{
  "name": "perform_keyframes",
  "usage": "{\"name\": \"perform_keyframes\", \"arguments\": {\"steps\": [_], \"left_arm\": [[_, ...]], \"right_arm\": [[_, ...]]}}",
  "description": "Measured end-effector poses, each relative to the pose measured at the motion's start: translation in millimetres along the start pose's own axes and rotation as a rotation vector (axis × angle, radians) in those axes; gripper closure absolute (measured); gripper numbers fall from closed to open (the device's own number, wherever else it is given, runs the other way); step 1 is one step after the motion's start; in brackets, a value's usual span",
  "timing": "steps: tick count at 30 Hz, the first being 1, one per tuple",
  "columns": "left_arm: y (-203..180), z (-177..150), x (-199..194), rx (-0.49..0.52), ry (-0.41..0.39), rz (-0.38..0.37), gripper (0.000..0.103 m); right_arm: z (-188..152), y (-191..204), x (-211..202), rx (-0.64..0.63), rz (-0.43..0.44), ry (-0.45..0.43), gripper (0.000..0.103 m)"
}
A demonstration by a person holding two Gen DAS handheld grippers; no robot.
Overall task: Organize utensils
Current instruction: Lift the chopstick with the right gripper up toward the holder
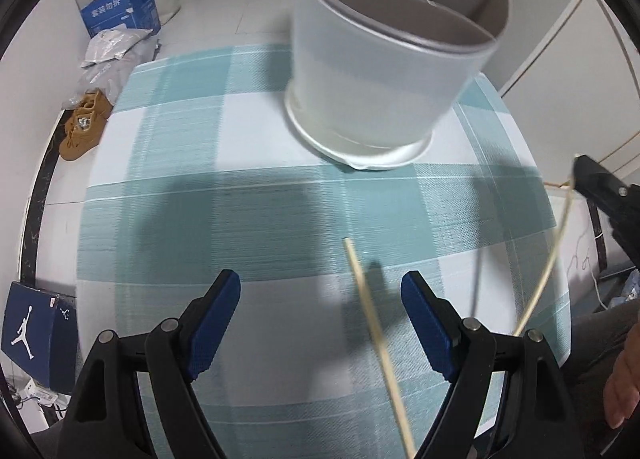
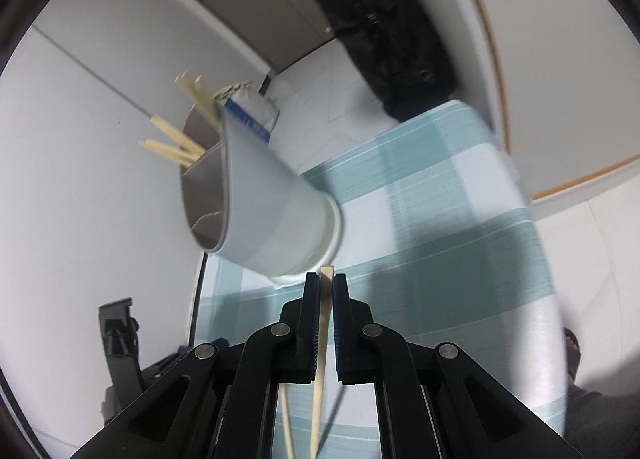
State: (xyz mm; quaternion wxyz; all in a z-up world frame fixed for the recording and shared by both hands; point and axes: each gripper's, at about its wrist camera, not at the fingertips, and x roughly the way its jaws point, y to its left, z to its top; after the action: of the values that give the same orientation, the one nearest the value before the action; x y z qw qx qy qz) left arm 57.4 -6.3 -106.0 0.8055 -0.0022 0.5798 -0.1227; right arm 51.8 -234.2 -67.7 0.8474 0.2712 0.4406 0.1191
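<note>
While clamped on one chopstick [image 2: 325,323], the right tool [image 2: 327,279]; left tool [image 1: 320,291] wide apart, holding nothing.

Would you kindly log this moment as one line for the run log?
left tool: open, empty | right tool: shut on chopstick | loose chopstick: on tablecloth | holder: upright, some chopsticks inside

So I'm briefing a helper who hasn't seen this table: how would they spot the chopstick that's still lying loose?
Start at the teal-and-white checked tablecloth and find the pale holder cup standing on it. The loose chopstick lies flat on the cloth nearer than the cup, between the open left gripper's blue pads. Unlike the chopstick pinched in the right gripper or those standing in the cup, nothing holds it.
</note>
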Motion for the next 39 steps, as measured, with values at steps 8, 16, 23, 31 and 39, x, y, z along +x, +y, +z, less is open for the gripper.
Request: {"name": "perform_keyframes", "arguments": {"steps": [8, 16, 23, 31, 39], "left_arm": [[-18.4, 2.8, 8.3, 0.064, 0.047, 0.107, 0.076], [-26.0, 5.4, 10.3, 0.064, 0.049, 0.093, 0.102], [-16.4, 9.7, -0.2, -0.02, -0.004, 0.048, 0.103], [-33.8, 1.8, -75.8, -0.02, -0.311, -0.004, 0.103], [-53.1, -7.2, -111.0, 0.01, -0.414, -0.017, 0.103]], "right_arm": [[8.5, -19.4, -26.9, -0.004, 0.003, -0.06, 0.098], [6.8, -17.2, -37.5, -0.032, 0.003, -0.071, 0.098], [5.0, -15.1, -41.6, -0.042, 0.007, -0.083, 0.098], [1.0, -7.6, -50.3, -0.07, 0.01, -0.126, 0.098], [-11.7, 26.1, -61.6, -0.209, -0.045, -0.237, 0.098]]}}
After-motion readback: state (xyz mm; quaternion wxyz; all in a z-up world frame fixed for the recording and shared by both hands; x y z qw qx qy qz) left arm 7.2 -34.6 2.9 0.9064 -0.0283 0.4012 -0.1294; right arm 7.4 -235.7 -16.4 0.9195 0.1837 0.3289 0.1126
